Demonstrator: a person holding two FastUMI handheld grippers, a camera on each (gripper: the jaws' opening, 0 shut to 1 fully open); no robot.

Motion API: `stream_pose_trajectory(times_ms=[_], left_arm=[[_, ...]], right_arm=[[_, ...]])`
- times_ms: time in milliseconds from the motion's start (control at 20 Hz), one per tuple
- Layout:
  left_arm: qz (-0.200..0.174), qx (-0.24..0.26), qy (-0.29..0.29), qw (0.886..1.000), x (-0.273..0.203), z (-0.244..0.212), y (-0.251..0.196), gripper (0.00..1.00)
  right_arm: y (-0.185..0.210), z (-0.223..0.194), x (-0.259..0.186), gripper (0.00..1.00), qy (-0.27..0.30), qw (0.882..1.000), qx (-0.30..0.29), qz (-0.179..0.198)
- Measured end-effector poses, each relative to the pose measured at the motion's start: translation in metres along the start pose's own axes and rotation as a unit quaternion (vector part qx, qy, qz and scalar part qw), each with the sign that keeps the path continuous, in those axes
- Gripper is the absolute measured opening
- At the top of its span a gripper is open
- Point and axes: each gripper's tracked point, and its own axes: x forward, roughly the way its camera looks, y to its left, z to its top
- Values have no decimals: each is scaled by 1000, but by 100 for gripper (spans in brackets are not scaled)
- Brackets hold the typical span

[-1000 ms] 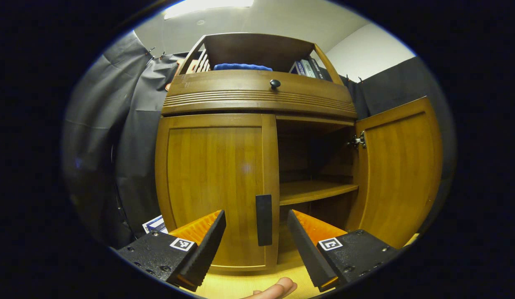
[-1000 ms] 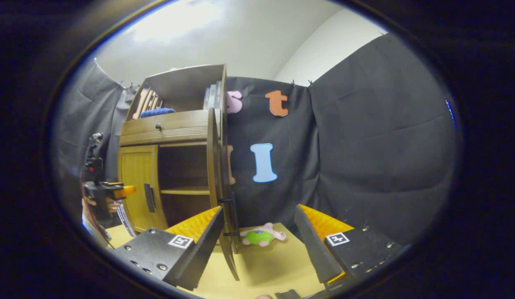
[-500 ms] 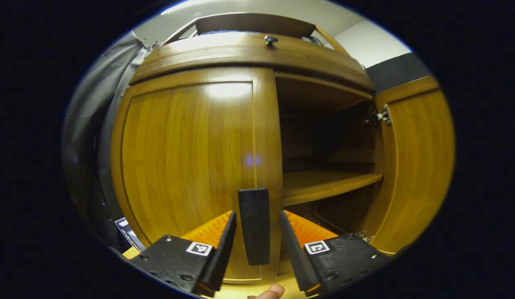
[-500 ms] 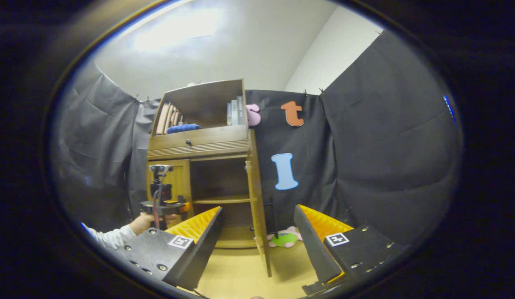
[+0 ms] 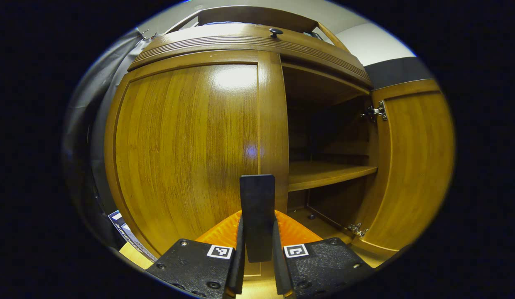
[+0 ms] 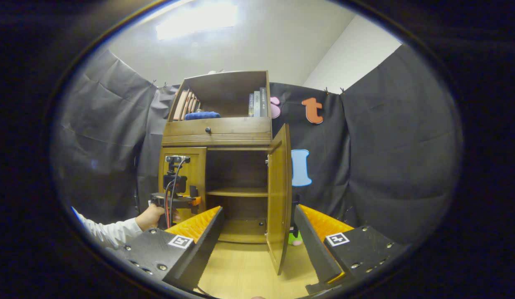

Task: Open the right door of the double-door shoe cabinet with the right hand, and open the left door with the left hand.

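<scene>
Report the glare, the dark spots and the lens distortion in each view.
Left gripper view: a bright ceiling-light glare sits high on the closed left door, the cabinet interior falls into shadow, and the fisheye bows the door's edges outward. Right gripper view: a blown-out ceiling light washes the top, the open right door stays sharp, and the cabinet looks small and far.

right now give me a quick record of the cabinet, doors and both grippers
cabinet: wooden, on the table
right door: swung open
left door: closed
handle: upright bar at the left door's inner edge
left gripper: shut on the handle
right gripper: open, holding nothing, back from the cabinet
shelf: bare
</scene>
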Motion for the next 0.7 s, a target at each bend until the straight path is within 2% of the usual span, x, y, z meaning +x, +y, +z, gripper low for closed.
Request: stream_pose_trajectory(times_ms=[250, 350, 700], left_arm=[[-48, -8, 7, 999, -16, 7, -5, 31], [-52, -8, 11, 999, -40, 4, -1, 31], [-67, -15, 28, 997, -89, 2, 9, 31]], right_arm=[[8, -2, 2, 97, 10, 1000, -4, 1], [8, -5, 3, 100, 20, 1000, -6, -4], [13, -3, 7, 97, 29, 999, -11, -10]])
